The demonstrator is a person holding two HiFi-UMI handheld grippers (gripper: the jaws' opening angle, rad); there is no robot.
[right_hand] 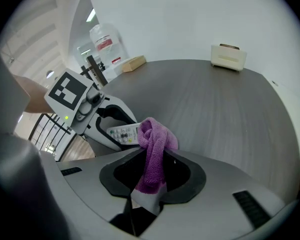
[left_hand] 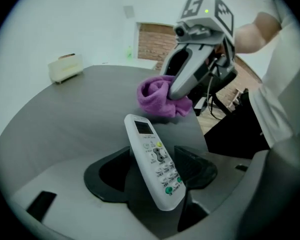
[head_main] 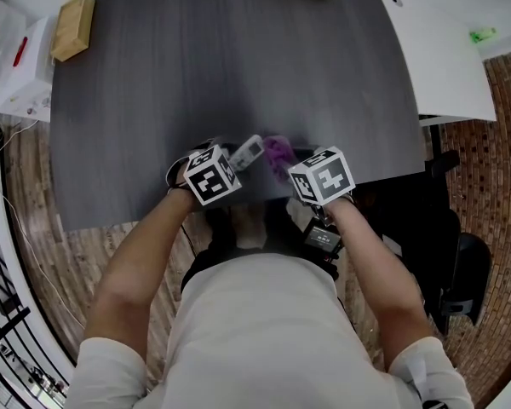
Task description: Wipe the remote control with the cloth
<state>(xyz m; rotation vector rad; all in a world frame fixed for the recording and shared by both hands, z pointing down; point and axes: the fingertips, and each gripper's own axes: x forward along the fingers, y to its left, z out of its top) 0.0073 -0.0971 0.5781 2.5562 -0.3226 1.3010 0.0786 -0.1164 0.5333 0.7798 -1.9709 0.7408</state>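
Left gripper (left_hand: 155, 171), grasping the remote control (left_hand: 149, 151) across its lower half: you held it tilted, keypad up, so that the whole button face lay exposed for wiping. Your right gripper (right_hand: 152, 171) was clenched on the purple cloth (right_hand: 155, 144), with its bunched free end just beside the remote's display end. Contact could not be confirmed. Beneath the remote lay the near edge of the table (head_main: 238, 58).

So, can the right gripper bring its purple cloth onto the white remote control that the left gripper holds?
Probably yes. The right gripper is shut on the purple cloth, which is close beside the white remote control in the left gripper; nothing stands between them.
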